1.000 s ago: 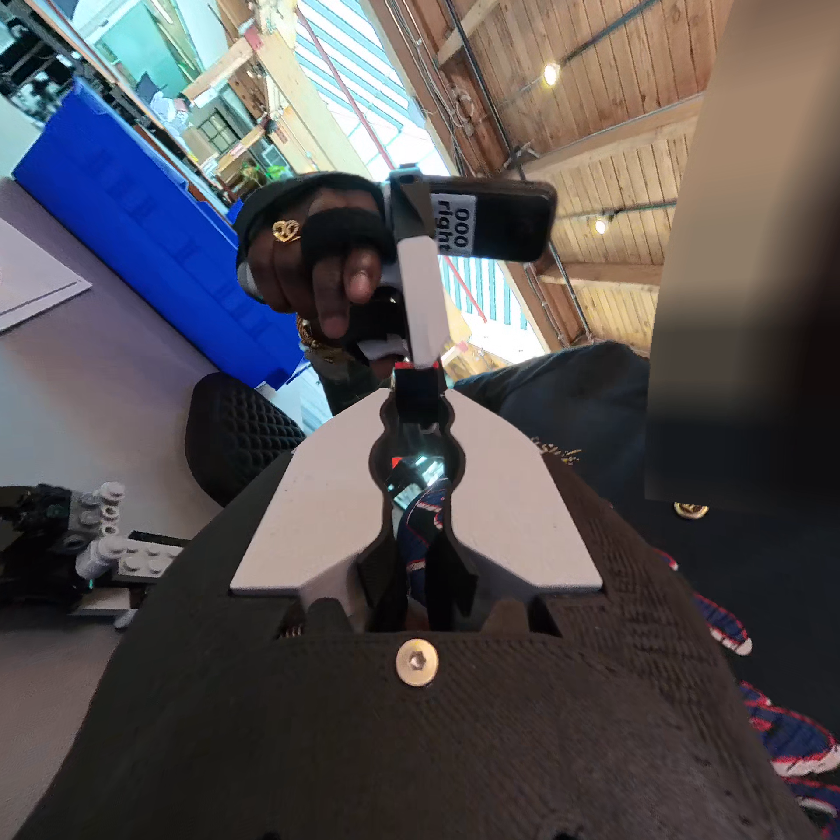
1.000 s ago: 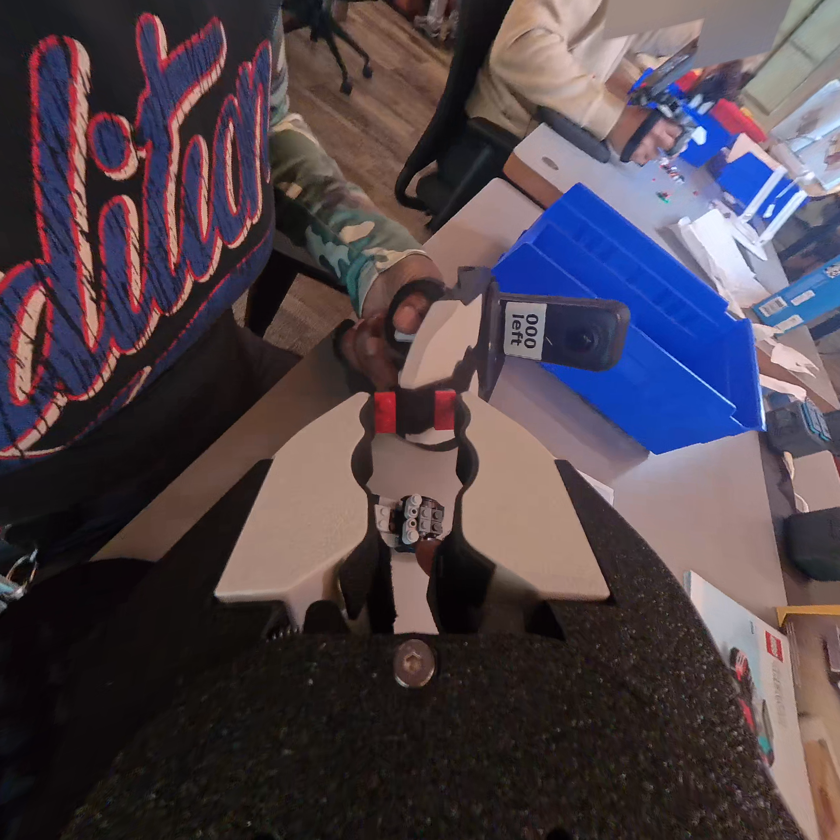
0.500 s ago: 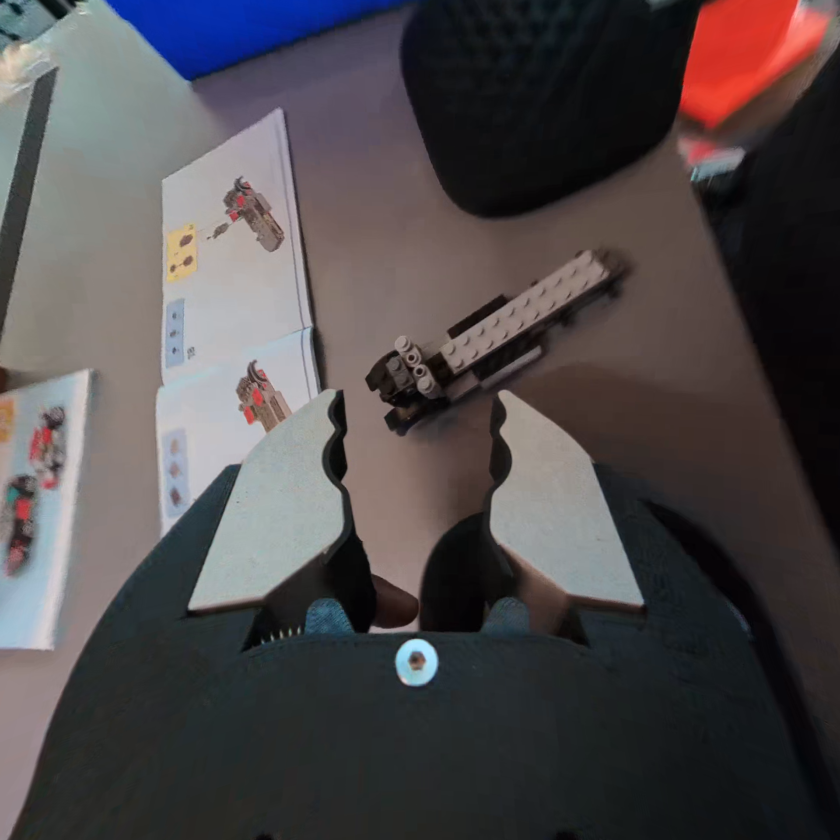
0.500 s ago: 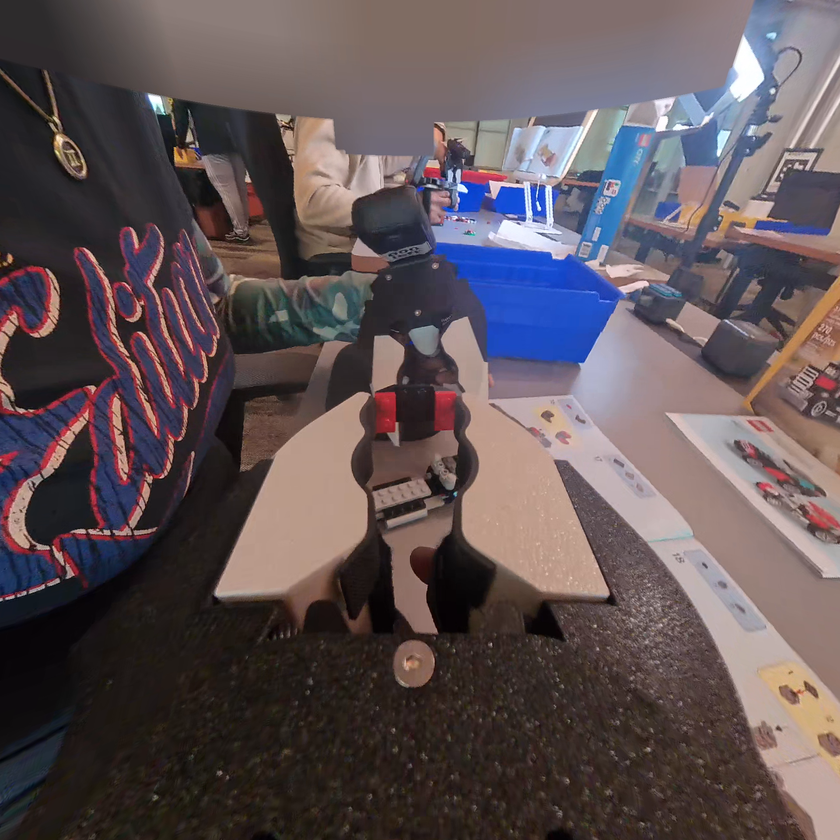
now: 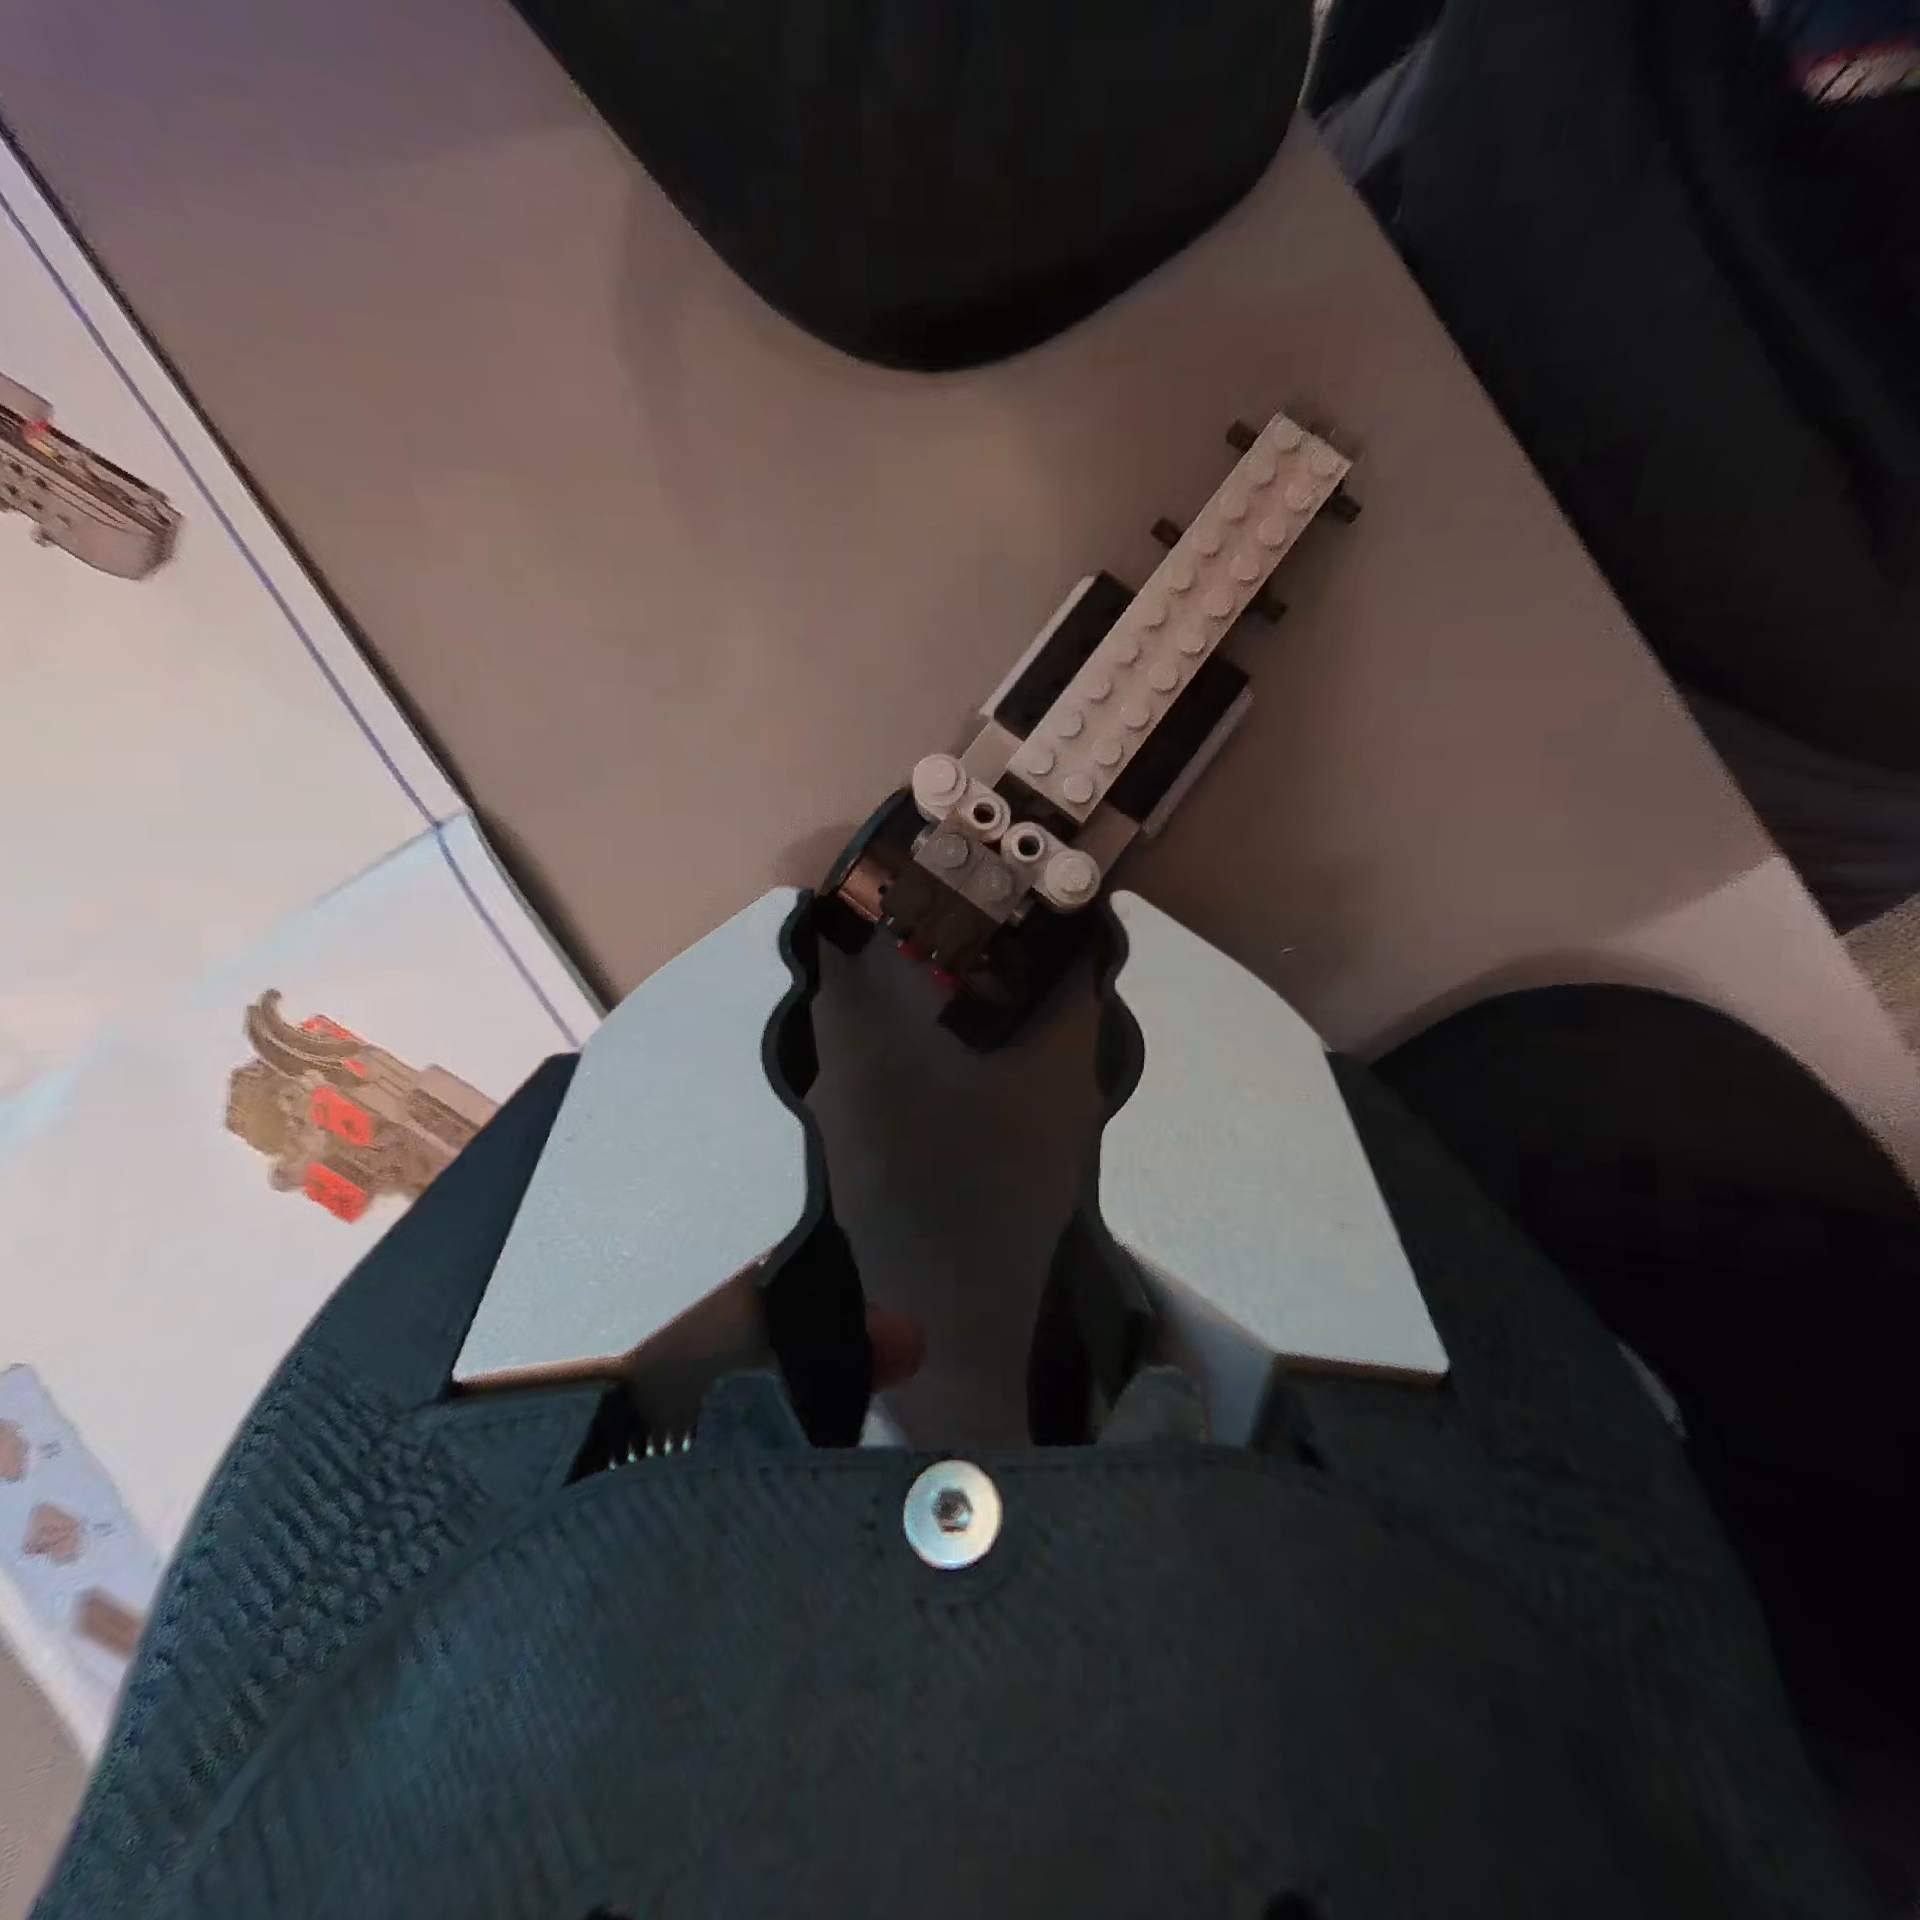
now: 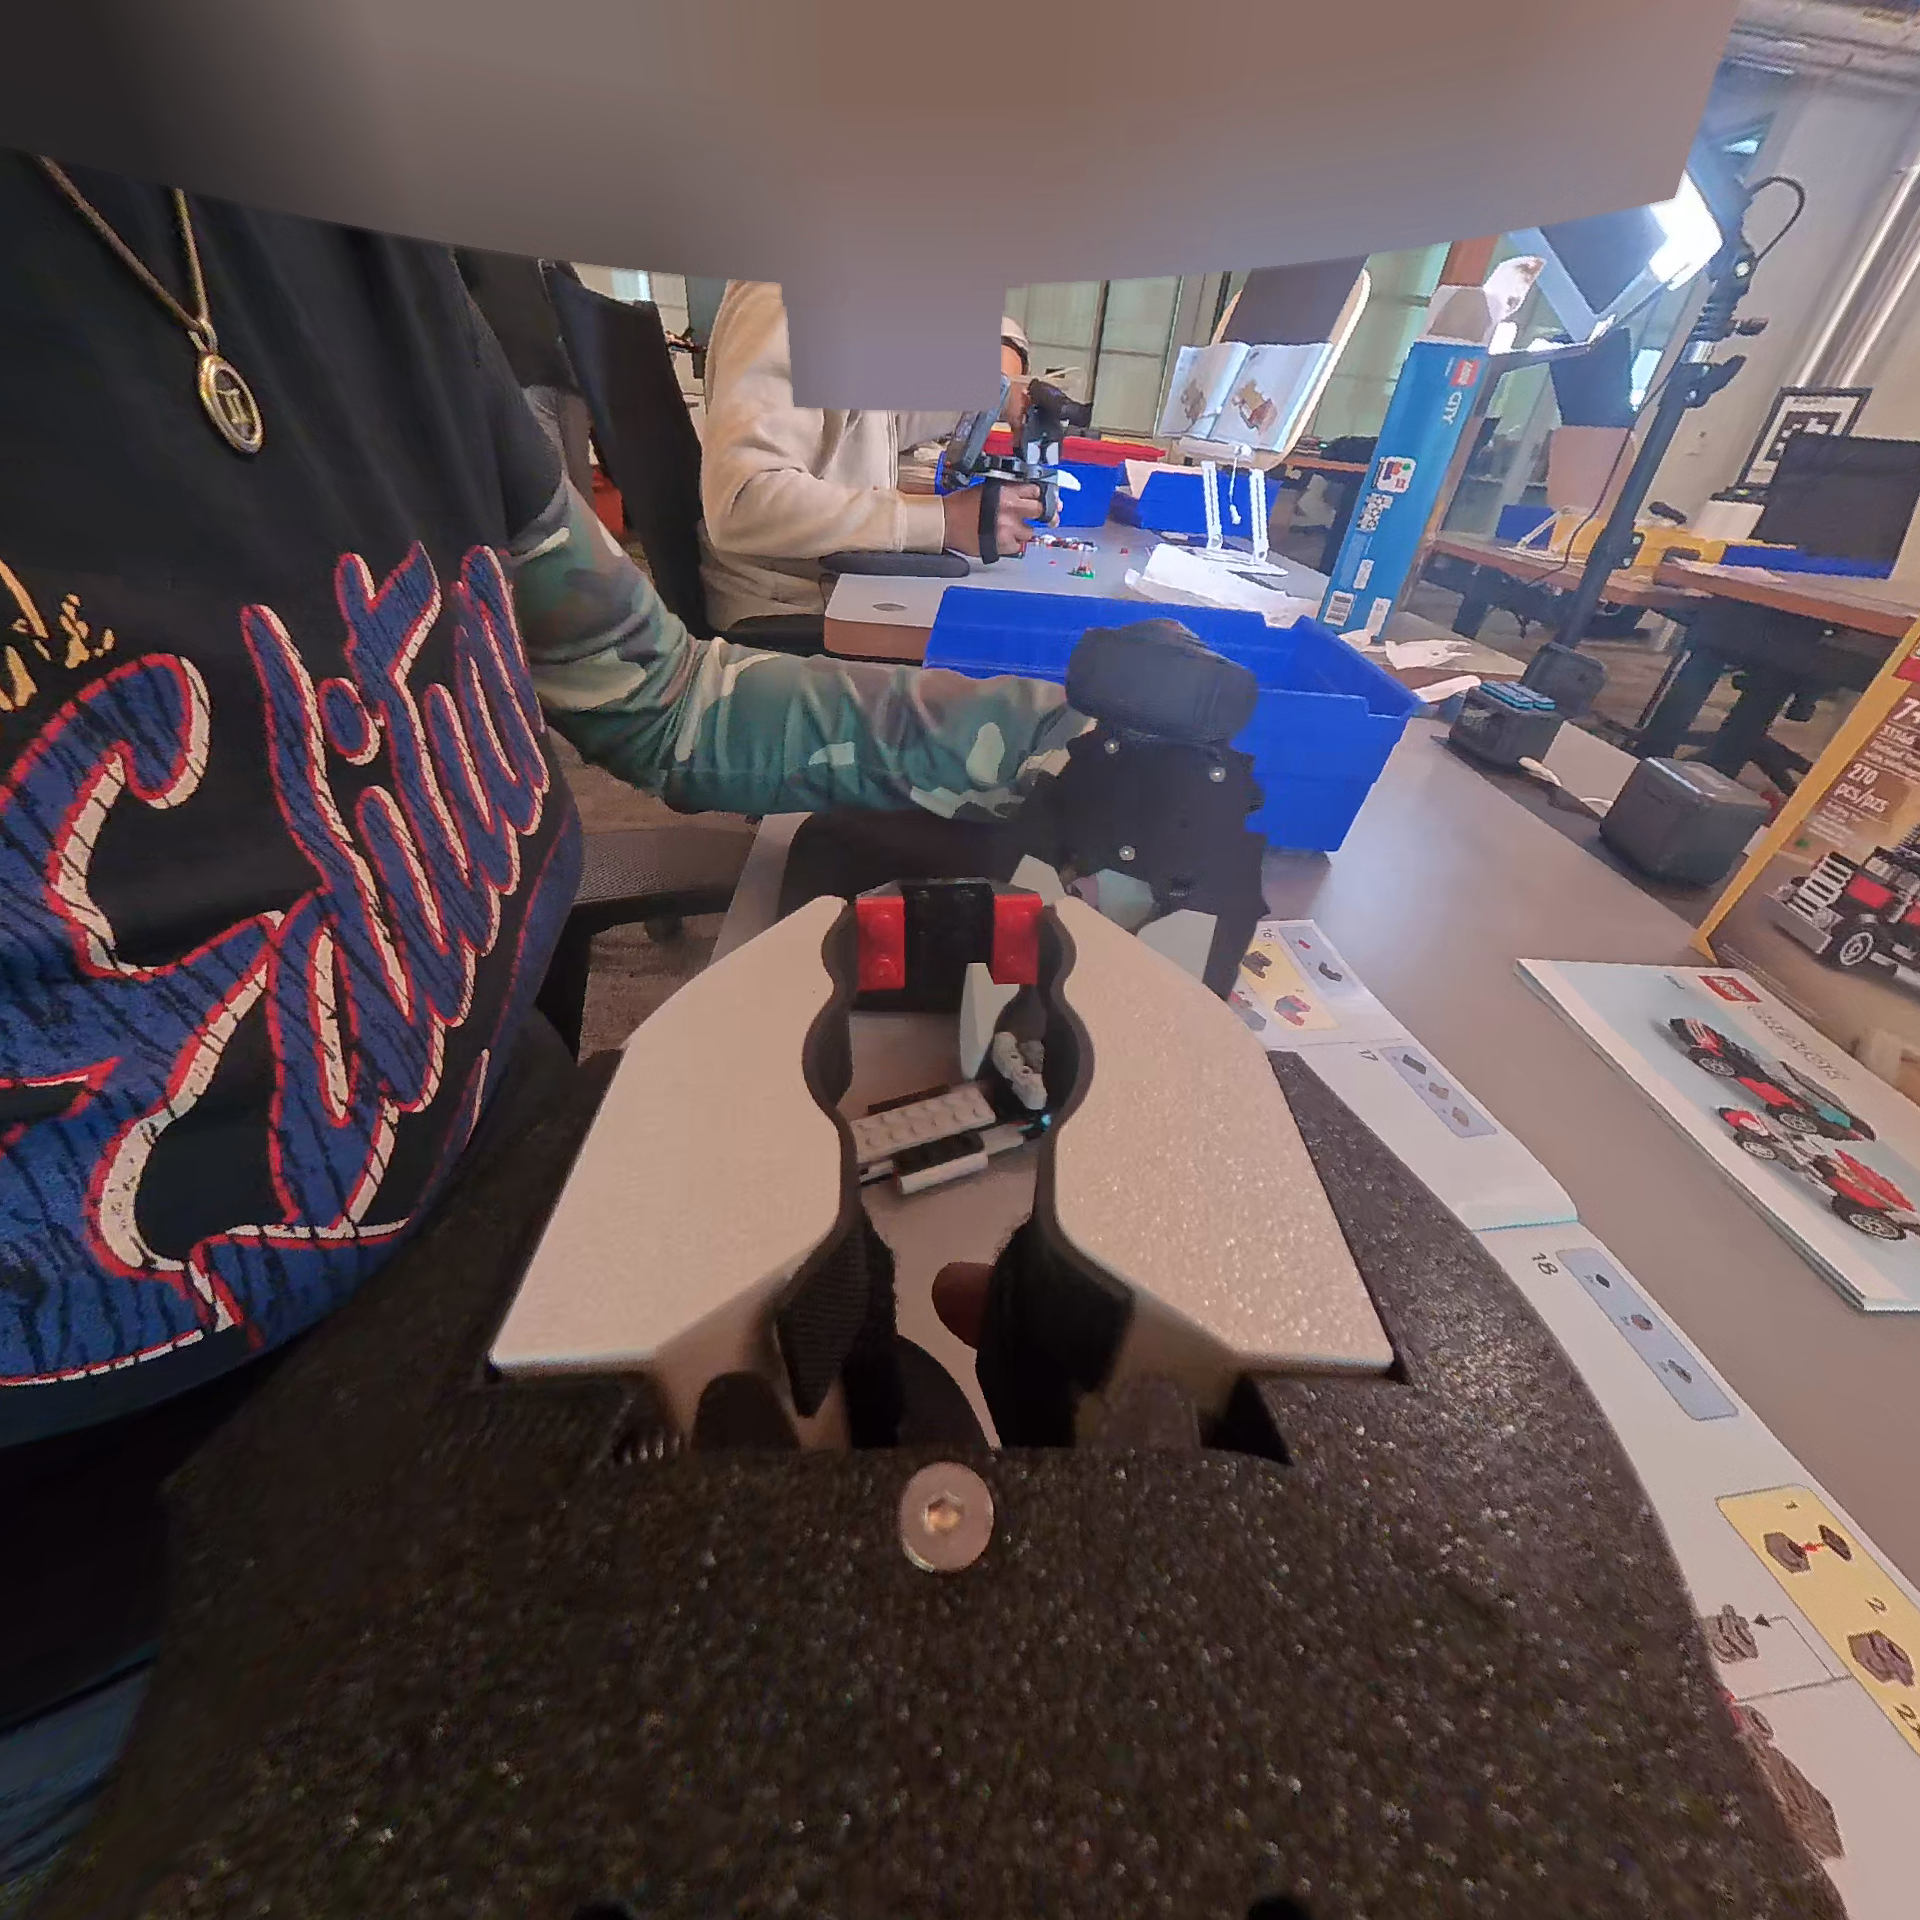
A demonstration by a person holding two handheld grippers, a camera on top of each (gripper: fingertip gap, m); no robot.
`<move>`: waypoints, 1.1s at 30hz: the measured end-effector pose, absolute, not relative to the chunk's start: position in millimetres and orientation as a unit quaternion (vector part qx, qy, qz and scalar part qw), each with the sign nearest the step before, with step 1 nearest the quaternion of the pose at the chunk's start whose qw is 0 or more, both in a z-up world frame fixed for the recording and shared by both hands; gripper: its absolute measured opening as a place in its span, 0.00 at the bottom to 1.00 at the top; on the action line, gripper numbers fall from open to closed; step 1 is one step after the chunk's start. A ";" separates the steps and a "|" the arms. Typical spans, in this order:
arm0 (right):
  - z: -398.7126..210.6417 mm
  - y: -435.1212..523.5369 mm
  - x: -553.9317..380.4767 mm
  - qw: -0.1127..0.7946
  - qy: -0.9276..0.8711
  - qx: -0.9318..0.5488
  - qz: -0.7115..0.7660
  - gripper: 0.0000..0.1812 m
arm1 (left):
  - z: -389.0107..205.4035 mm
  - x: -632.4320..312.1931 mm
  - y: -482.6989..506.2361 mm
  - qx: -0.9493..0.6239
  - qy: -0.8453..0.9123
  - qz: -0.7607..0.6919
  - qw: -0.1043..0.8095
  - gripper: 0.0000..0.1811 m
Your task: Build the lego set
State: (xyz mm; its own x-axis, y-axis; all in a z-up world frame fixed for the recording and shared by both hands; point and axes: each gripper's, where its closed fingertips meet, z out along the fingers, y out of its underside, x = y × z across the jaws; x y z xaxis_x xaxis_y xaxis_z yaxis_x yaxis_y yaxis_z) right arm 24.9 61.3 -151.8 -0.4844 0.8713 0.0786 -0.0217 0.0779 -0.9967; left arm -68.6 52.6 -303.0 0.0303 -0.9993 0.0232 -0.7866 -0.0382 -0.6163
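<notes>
The left gripper (image 5: 954,935), jaws spread, is straddling the front of the grey truck chassis (image 5: 1101,717) lying on the worktop (image 5: 623,436); the right gripper (image 6: 945,940) is pinching a red-and-black sub-assembly (image 6: 943,935), probably waiting for a steadying grasp before mating

Grey desk (image 6: 1455,831) carries a blue plastic bin (image 6: 1320,717), a small dark grey box (image 6: 1678,816), possibly a speaker, and a black light stand (image 6: 1652,457) farther back. Second person in a cream sweatshirt (image 6: 800,488) sits at the next desk. Tall blue carton (image 6: 1408,488) stands upright there.
</notes>
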 end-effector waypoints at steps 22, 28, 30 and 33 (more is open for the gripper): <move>-225.6 69.0 -16.8 0.279 -0.690 -0.490 0.454 0.18 | -302.3 -85.4 52.1 -0.909 0.270 -0.106 0.299 0.28; -235.3 74.8 -18.5 0.276 -0.688 -0.512 0.435 0.18 | -295.0 -76.9 48.1 -0.892 0.276 -0.149 0.327 0.32; -236.1 76.4 -19.2 0.275 -0.685 -0.520 0.430 0.18 | -284.7 -76.4 47.3 -0.876 0.281 -0.178 0.350 0.36; -238.0 71.3 -21.8 0.269 -0.689 -0.526 0.419 0.18 | -275.6 -82.4 48.1 -0.840 0.346 -0.160 0.386 0.38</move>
